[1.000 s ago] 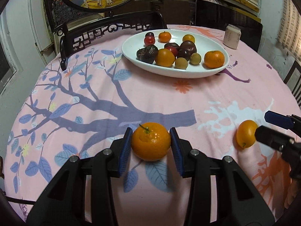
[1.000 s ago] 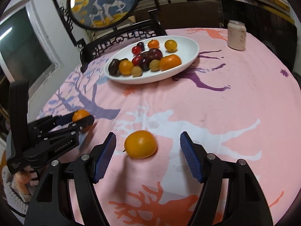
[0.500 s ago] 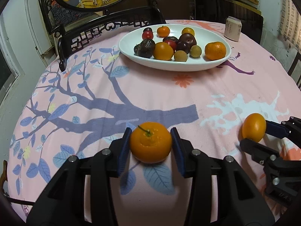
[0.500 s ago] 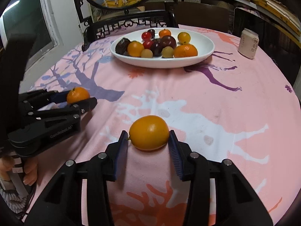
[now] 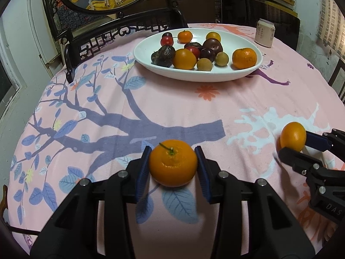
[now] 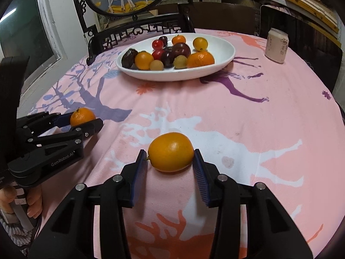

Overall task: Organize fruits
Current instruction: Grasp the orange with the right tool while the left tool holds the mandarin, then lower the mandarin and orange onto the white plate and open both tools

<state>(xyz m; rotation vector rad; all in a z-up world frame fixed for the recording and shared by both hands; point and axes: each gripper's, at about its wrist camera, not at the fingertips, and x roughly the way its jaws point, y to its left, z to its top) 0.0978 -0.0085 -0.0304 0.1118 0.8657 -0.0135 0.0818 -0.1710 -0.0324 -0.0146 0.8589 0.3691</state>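
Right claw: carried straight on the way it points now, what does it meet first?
Probably the pink tablecloth just beyond the smooth orange fruit that the right claw holds; the white dish lies farther on.

Can [image 6: 276, 45] label too small; person's hand [image 6: 13, 202] cut off.

You are looking at one white plate [image 5: 248, 73] carrying eleven fruits, two more orange fruits [image 5: 173, 162] sitting off it between gripper fingers, and one can [image 5: 264, 32] standing beyond.
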